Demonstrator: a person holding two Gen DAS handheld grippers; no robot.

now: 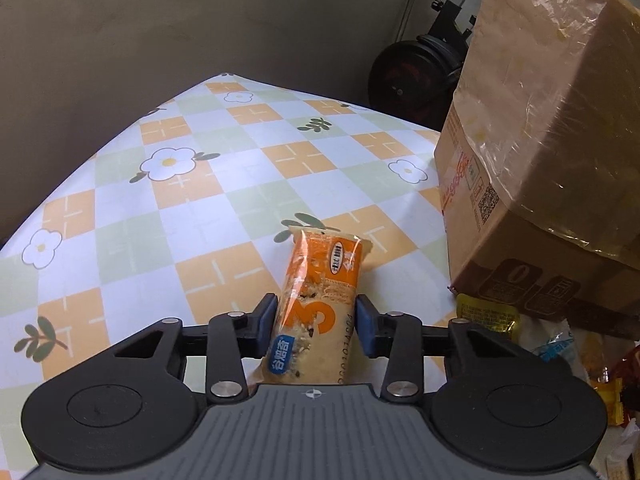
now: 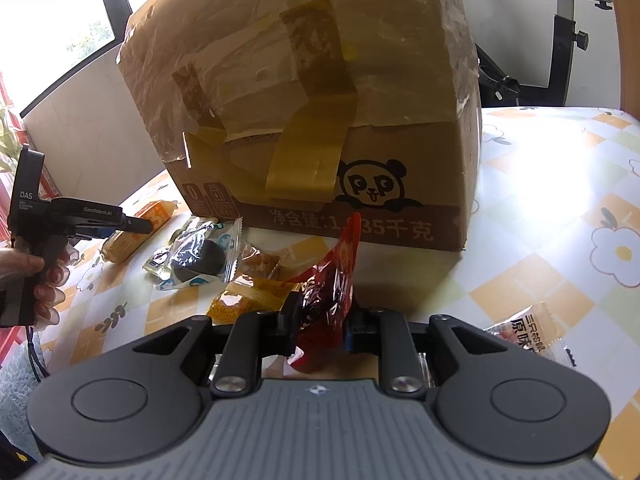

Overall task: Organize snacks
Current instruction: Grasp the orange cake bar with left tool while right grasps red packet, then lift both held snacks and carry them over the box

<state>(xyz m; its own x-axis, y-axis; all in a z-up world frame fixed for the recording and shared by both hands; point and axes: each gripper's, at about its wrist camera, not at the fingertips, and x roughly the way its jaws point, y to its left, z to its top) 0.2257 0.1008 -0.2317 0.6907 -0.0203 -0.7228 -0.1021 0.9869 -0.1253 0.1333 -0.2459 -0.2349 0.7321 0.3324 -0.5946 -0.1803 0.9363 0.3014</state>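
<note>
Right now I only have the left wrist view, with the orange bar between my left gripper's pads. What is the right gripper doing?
Observer: The right gripper is shut on a red wrapper, just in front of the cardboard box.
Operator: Anything loose between the two grippers?
Observer: A white packet with a dark round snack lies on the table.
Operator: And on the other side of the right gripper?
Observer: A clear packet with black print lies on the table to its right.

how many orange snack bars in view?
2. One long orange-wrapped cereal bar sits between the left tongs; another orange-wrapped bar lies on the table by the brown cardboard box. More may be hidden behind the box.
</note>
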